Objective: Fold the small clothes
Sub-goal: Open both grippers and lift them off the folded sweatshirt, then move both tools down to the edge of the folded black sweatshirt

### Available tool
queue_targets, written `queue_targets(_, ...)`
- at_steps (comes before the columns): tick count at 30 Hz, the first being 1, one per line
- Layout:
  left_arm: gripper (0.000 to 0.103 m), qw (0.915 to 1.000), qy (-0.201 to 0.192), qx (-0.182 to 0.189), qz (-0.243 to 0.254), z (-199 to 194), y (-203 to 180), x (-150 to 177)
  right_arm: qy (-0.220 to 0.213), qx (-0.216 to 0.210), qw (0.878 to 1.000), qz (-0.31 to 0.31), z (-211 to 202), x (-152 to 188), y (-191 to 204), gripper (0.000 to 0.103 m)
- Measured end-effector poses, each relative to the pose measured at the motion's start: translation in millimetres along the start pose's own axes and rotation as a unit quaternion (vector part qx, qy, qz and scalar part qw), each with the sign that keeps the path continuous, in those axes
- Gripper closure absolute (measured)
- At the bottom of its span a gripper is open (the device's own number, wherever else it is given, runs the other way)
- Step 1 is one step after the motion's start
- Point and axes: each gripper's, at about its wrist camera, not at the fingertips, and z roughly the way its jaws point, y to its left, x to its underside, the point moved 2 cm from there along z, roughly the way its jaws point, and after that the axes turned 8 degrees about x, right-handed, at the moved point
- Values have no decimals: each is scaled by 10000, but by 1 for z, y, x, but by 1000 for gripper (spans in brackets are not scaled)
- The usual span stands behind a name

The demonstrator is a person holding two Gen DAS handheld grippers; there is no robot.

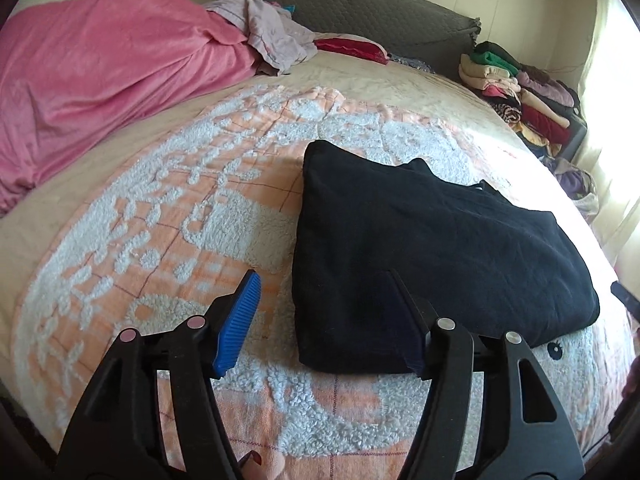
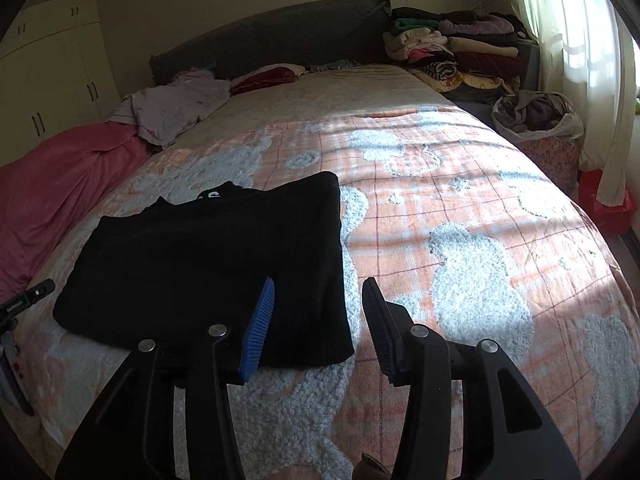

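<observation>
My left gripper (image 1: 320, 300) hangs tilted downward over the near-left corner of the black folded garment (image 1: 420, 248), its 2 jaws apart and empty. My right gripper (image 2: 318, 308) hangs over its near-right corner, jaws apart, gripping nothing.

Cream wardrobes (image 2: 52, 76) face a curtained, sunlit window (image 2: 576, 40) across a bed with grey headboard (image 2: 280, 36).
</observation>
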Motion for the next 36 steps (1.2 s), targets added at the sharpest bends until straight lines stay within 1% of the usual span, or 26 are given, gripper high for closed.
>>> queue_targets(2, 47, 10000, 7, -21, 52, 1, -2, 0, -43, -99, 9999, -47, -5, -1, 8, 58)
queue_targets(3, 46, 10000, 10, -24, 74, 1, -3, 1, -60, -153, 9999, -54, -7, -2, 11, 55)
queue_targets(4, 43, 10000, 14, -8, 84, 2, -3, 1, -74, -195, 9998, -64, -8, -2, 14, 53)
queue_targets(5, 42, 10000, 16, -2, 91, 1, -4, 2, -94, -229, 9997, -79, -11, -2, 18, 46)
queue_targets(8, 42, 9999, 32, 17, 127, 1, -6, 4, -133, -328, 9993, -101, -16, 0, 26, 45)
queue_targets(11, 41, 9998, 12, 15, 177, 1, -7, 4, -132, -402, 9991, -81, -20, 2, 33, 35)
queue_targets(12, 40, 9998, 5, 17, 190, 0, -8, 4, -138, -430, 9989, -90, -21, 3, 35, 34)
queue_targets(14, 35, 9997, -7, 29, 226, 0, -10, 3, -137, -403, 9990, -158, -22, 5, 40, 34)
queue_targets(18, 33, 9996, 3, 10, 277, 1, -12, 4, -78, -468, 9986, -223, -22, 10, 51, 34)
queue_targets(21, 29, 9996, -17, 5, 296, 0, -12, 4, -59, -515, 9981, -325, -22, 14, 63, 33)
queue_targets(24, 22, 9996, -45, -7, 293, -1, -12, 3, -98, -532, 9973, -506, -26, 17, 78, 33)
queue_targets(25, 17, 9996, -59, -10, 293, -2, -12, 3, -101, -530, 9970, -558, -27, 17, 83, 29)
queue_targets(26, 14, 9995, -92, -23, 291, -3, -11, 2, -127, -512, 9968, -599, -28, 18, 87, 14)
queue_targets(27, 13, 9995, -123, -32, 287, -4, -12, 1, -195, -506, 9966, -617, -31, 18, 90, 9)
queue_targets(28, 10, 9995, -143, -36, 280, -5, -11, 1, -241, -543, 9962, -641, -33, 18, 93, 9)
queue_targets(32, 10, 9994, -213, -77, 257, -7, -9, -1, -292, -645, 9941, -824, -36, 16, 108, 9)
queue_targets(36, 10, 9994, -174, -100, 269, -5, -9, -1, -204, -726, 9909, -1112, -26, 11, 129, 9)
